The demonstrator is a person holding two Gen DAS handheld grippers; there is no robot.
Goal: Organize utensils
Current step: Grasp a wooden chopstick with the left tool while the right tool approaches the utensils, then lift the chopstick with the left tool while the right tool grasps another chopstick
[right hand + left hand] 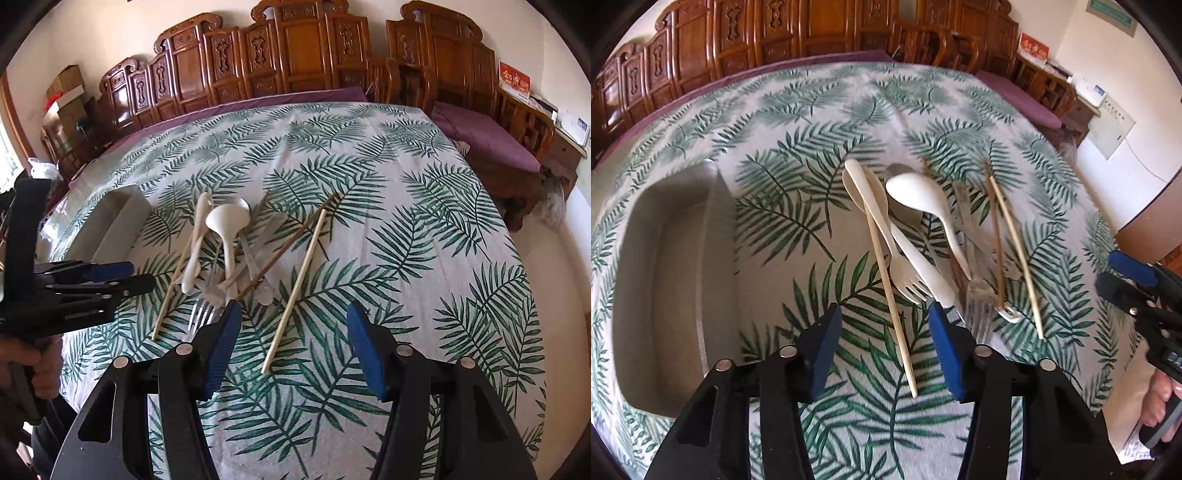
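Both grippers, left (884,345) and right (293,345), hung open and empty over the tablecloth (820,110). Utensils (923,236) lay heaped together; the tray (670,266) beside them held nothing, so sorting had not begun.

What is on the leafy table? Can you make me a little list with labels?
surface: palm-leaf tablecloth
container: grey tray, left of the pile, nothing visible inside
pile: white spoon, white fork, metal fork, overlapping
sticks: pale chopstick lying apart; another pale chopstick across the pile
left hand-held gripper: open, holding nothing
right hand-held gripper: open, holding nothing
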